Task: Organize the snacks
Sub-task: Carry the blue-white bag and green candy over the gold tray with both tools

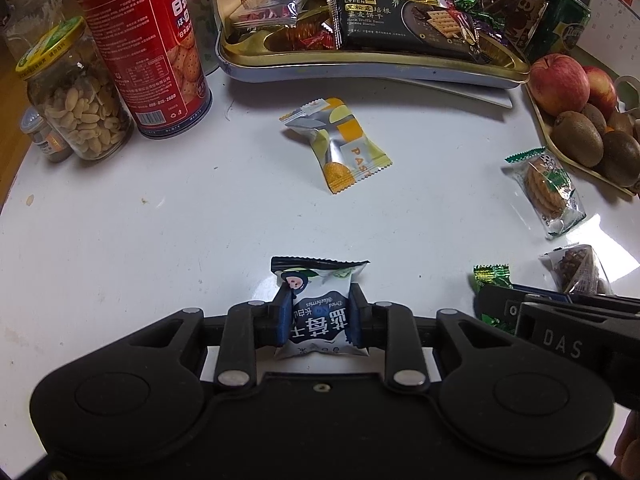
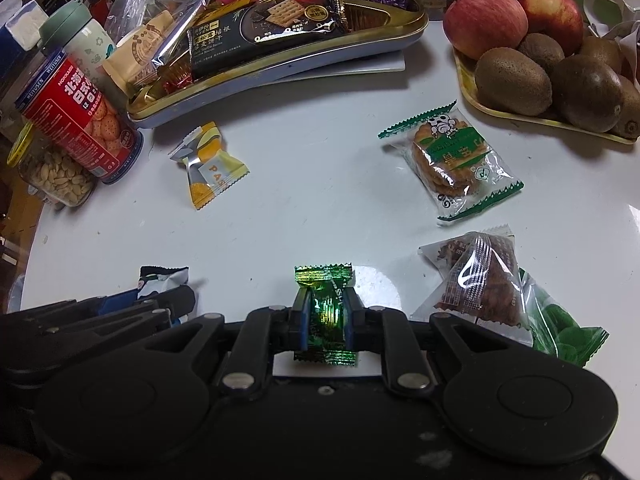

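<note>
Both grippers hold snacks, the left gripper (image 1: 319,314) pinching a blueberry packet (image 1: 320,312) and the right gripper (image 2: 325,314) a green candy (image 2: 326,312), with the snack tin (image 1: 360,70) straight ahead across the table (image 1: 160,220).

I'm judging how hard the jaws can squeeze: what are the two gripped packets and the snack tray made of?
Blueberry packet: matte printed plastic film, crimped ends, puffy.
Green candy: shiny foil-like wrapper, iridescent glints, serrated ends.
Snack tray: probably tin, with a gold reflective inside and a pale painted rim.
</note>
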`<state>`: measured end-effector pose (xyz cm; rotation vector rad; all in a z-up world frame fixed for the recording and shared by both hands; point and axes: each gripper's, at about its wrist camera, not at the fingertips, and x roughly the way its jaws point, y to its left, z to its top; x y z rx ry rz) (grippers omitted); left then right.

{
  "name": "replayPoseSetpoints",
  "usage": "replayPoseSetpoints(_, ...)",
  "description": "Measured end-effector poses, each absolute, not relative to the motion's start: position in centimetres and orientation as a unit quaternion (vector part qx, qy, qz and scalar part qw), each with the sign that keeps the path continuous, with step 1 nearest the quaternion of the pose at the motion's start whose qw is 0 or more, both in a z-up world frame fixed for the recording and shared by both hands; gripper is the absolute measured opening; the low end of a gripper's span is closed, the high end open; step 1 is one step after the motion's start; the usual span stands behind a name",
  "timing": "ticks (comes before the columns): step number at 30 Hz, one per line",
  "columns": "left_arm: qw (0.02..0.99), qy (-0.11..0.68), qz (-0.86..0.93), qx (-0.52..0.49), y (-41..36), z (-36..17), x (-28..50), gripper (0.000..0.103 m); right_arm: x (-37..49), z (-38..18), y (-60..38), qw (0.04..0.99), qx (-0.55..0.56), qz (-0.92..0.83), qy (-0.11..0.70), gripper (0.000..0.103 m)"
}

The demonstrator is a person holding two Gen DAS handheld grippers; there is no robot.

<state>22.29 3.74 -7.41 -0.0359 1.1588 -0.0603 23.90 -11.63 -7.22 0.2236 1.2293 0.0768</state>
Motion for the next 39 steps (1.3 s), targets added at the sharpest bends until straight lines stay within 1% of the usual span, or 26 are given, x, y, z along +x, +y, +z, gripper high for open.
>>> replayPoseSetpoints(14,0.836,0.548,-0.024,-0.01,4.1,-7.3,21.8,0.034,23.5,-5.8,-11.3,0.816,0.102,0.044,0.567,0.018)
replayPoseSetpoints(34,0.842,0.539,-0.014,-0.015,4.7,-6.6,21.4,0.034,22.9,-5.8,-11.5,0.812,0.103,0.043,0.573,0.018)
replayPoseSetpoints(39,0.848,0.53,-0.009,-0.002,5.1,-6.0,20.8,0.034,21.8,-4.8,-12.0,0.813,0.11,0.05,0.57,0.018)
